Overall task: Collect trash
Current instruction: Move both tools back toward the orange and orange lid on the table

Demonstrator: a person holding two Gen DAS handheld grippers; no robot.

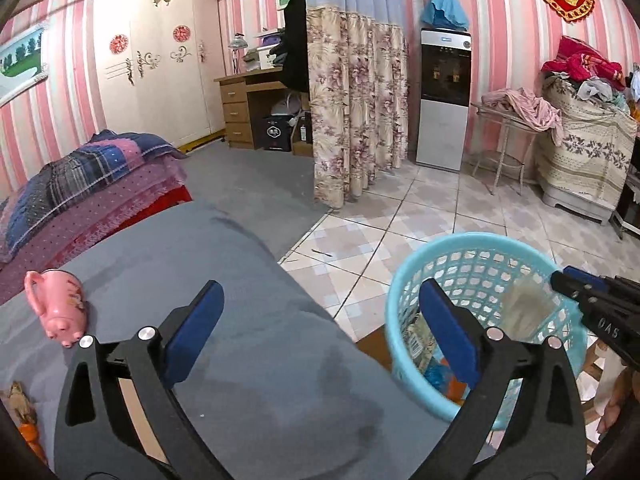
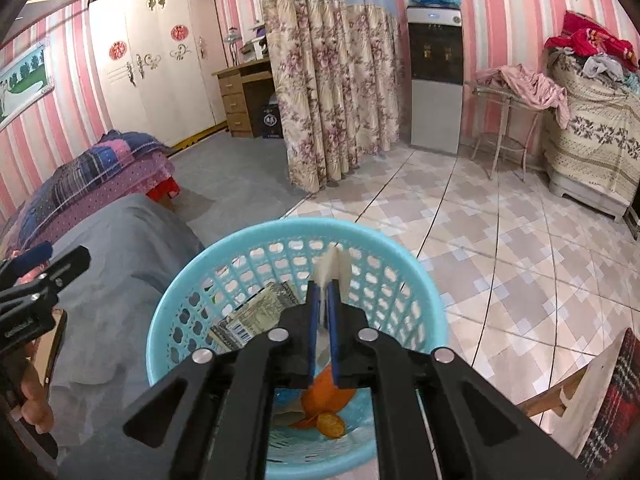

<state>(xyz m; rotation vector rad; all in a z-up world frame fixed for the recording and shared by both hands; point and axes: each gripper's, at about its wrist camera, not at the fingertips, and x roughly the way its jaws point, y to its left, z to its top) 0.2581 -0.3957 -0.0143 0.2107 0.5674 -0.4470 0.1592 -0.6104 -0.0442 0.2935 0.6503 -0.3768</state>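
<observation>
While the grey cloth-covered bed (image 1: 248, 312) fills the near left of the scene, a pink pig-shaped ceramic pot (image 1: 58, 306) lies on its side at the far left of that cloth, and an orange scrap (image 1: 30, 436) with a brownish husk sits at the near left edge. The left hand-held gripper (image 1: 320, 328) hangs over the cloth with its blue pads spread wide and nothing between them; its right pad overlaps the basket's near rim in the left wrist view. To the right, on the tiled floor (image 1: 440, 208) just beside the bed's edge, stands the light blue plastic basket (image 2: 224, 264), which already holds trash: a printed wrapper (image 2: 256, 312) leaning on its left wall, and orange peel (image 2: 324, 400) with a round chip-like piece at the bottom. The right hand-held gripper (image 2: 325, 300) points down into the basket's mouth, its pads a narrow gap apart with a white, blurred scrap (image 2: 332, 264) between them at the tips; whether the pads still press on it cannot be told. Far behind stand a floral curtain (image 1: 352, 104) and a water dispenser (image 1: 444, 92).
</observation>
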